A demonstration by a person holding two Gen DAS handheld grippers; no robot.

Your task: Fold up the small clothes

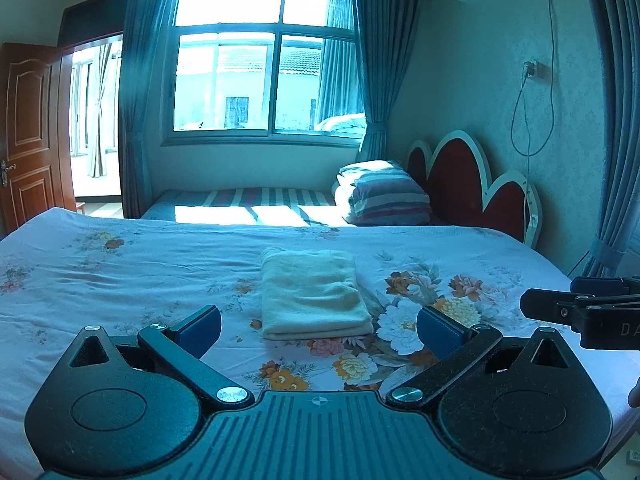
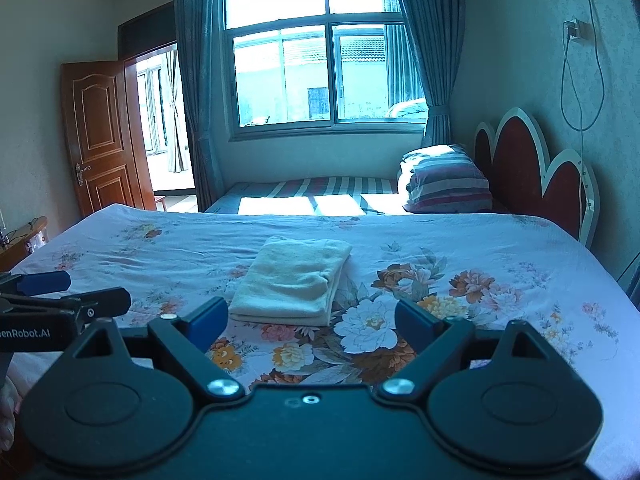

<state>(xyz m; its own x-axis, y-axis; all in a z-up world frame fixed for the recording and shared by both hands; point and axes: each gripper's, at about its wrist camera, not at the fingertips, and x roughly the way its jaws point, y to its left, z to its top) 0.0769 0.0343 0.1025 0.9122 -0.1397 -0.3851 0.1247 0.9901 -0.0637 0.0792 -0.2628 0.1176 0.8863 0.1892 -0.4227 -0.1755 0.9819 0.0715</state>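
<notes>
On the flowered bedsheet lies a pale cream garment, soft and nubby like terry, folded into a neat thick rectangle with its layered edges showing along the near side. It rests near the middle of the bed, just beside large printed peonies in orange, white and yellow.

Short of the cloth hangs the left gripper, jaws spread wide with nothing between them, its blue ribbed pads set on black plastic arms with silver screws. Beside it, the right gripper stands equally wide and empty. White lettering on the left gripper's side reads "enRobot.AI", cut off at the frame edge.

Beyond stands a striped bed with folded striped bedding and a scalloped red headboard.
</notes>
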